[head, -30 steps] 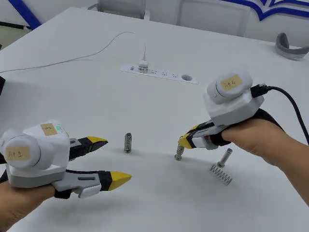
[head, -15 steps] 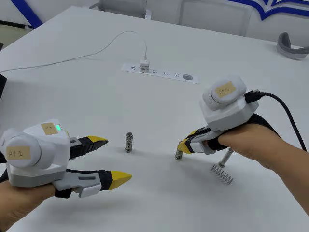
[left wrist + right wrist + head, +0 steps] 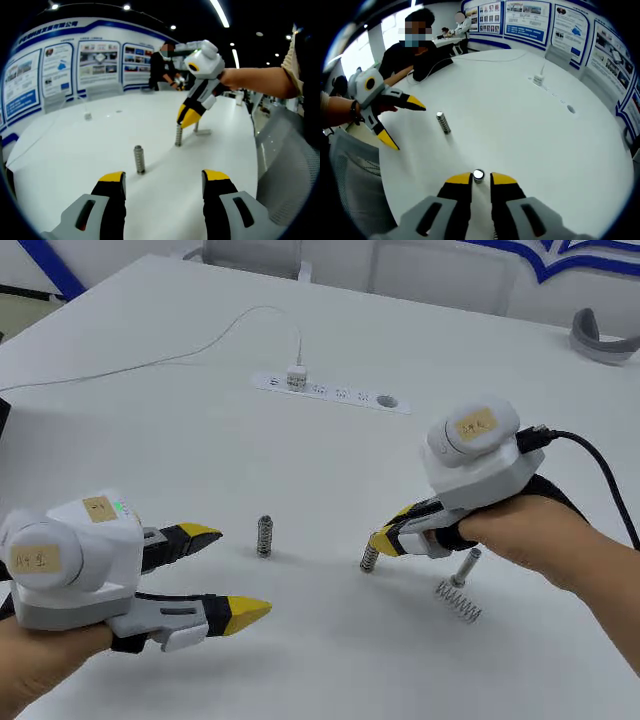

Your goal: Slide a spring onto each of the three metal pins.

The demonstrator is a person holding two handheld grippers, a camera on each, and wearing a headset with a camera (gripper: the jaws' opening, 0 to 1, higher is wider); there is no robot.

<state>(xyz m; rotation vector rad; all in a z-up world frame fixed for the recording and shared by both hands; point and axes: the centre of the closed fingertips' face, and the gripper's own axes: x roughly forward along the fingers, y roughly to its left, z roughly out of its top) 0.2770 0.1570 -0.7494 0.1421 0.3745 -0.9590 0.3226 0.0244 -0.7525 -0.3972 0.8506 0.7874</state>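
Three metal pins stand on the white table (image 3: pixel 180 440). The left pin (image 3: pixel 264 536) (image 3: pixel 139 159) (image 3: pixel 442 122) wears a spring. The middle pin (image 3: pixel 369 558) (image 3: pixel 178 136) also carries a spring, and my right gripper (image 3: pixel 385 540) (image 3: pixel 480 181) (image 3: pixel 186 117) sits at its top with the jaws drawn close around the spring's upper end. The right pin (image 3: pixel 466 566) is bare, with a loose spring (image 3: pixel 458 600) lying beside it. My left gripper (image 3: pixel 228 572) (image 3: pixel 164 176) (image 3: pixel 407 127) hovers open near the left pin, holding nothing.
A white power strip (image 3: pixel 330 392) with a plugged-in cable (image 3: pixel 200 340) lies at mid-table. A grey curved object (image 3: pixel 600 338) rests at the far right. A person (image 3: pixel 415 50) sits at the table's far side.
My right gripper dipped lower over the middle pin, then rose slightly; the spring now sits down along that pin. The left gripper has stayed put.
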